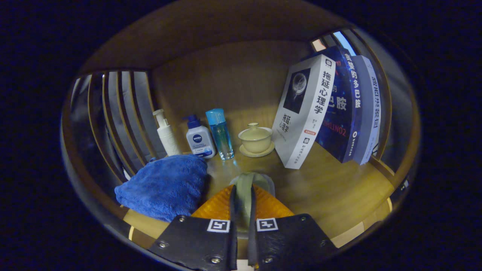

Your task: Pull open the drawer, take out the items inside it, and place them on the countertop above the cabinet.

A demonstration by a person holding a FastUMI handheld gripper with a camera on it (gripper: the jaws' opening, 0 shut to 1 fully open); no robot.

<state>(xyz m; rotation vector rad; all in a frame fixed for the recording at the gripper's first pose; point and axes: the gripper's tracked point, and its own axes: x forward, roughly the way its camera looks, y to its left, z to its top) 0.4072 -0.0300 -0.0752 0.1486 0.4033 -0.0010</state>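
Hand-held gripper (243,201) pinching pale green cup (251,184), glossy, rounded; held over wooden countertop (331,188) beside blue towel (165,186).

The gripper (243,205) points forward at a slight downward tilt, level left to right. Its 2 orange fingers (214,205) stand nearly together, a narrow gap between them, both pressing a thin pale-green item (246,188) that juts just past their far tips.
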